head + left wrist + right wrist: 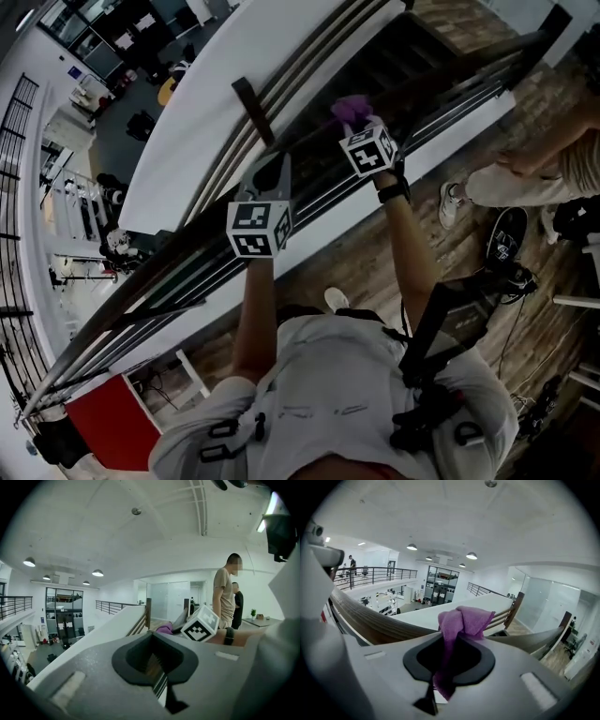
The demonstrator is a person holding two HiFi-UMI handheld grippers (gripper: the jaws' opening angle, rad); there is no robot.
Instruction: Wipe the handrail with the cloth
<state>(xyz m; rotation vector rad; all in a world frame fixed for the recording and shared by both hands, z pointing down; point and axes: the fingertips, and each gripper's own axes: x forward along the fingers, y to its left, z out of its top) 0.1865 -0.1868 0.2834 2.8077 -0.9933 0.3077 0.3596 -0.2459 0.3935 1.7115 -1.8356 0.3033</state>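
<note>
Purple and limp, the cloth is light, soft stuff that will fold and drag, not slide, so judge it easy to hold but quick to slip loose if you take it only by an edge. You have it well: your right tongs are pinched shut on its middle, with a bunched wad standing past the tips and a short tail hanging back. That wad is the part to press down. It sits over the wooden handrail, though whether it touches the rail cannot be told. The rail looks rigid, fixed and smooth, so it should take firm pressure. Your left tongs are drawn together with nothing between them, near the same rail. No brand or writing can be read; the marker cubes carry only black-and-white squares.
</note>
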